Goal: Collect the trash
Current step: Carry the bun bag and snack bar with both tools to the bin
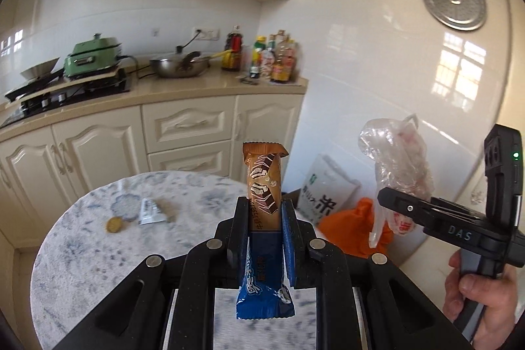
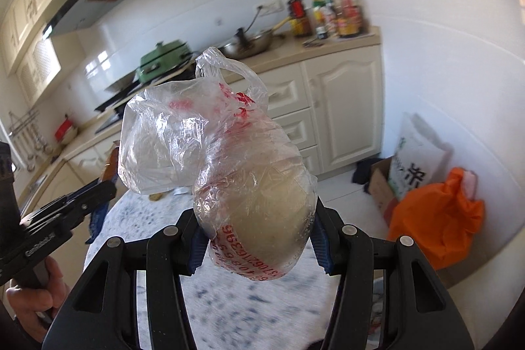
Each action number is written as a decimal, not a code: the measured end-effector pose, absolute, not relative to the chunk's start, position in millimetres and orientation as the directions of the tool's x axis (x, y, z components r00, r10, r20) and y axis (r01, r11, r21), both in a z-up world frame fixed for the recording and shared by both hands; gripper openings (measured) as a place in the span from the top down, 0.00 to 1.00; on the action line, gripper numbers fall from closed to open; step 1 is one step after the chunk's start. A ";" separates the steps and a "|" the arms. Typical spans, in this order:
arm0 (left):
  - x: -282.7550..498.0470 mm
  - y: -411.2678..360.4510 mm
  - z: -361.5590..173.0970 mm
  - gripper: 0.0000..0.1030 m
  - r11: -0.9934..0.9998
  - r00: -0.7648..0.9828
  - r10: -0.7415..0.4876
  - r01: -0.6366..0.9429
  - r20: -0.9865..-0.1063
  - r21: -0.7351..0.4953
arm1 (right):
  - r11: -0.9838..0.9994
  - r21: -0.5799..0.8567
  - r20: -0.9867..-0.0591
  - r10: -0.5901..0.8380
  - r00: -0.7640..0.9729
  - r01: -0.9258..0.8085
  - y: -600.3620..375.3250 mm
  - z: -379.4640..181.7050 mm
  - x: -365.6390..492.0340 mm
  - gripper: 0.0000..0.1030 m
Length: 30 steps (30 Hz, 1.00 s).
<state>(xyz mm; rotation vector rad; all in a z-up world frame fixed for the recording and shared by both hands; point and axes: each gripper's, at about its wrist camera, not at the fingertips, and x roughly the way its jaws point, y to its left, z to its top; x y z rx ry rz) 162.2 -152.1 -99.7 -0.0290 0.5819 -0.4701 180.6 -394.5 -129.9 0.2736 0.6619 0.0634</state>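
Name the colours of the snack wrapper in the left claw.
Brown upper half, blue lower half on the snack wrapper; clearest in the left wrist view.

Cream cabinets [image 1: 183, 127] line white tiled walls [image 1: 377, 61] in daylight.

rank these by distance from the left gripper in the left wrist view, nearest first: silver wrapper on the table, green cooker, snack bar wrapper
1. snack bar wrapper, clamped in the left gripper
2. silver wrapper, on the round table, ahead to the left
3. green cooker, on the far counter, left
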 end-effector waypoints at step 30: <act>179.3 -384.6 -183.4 0.86 0.646 0.282 -0.604 0.721 -0.746 -0.251 | 0.814 0.319 -0.790 -0.054 0.611 0.486 -598.0 -264.4 95.4 0.48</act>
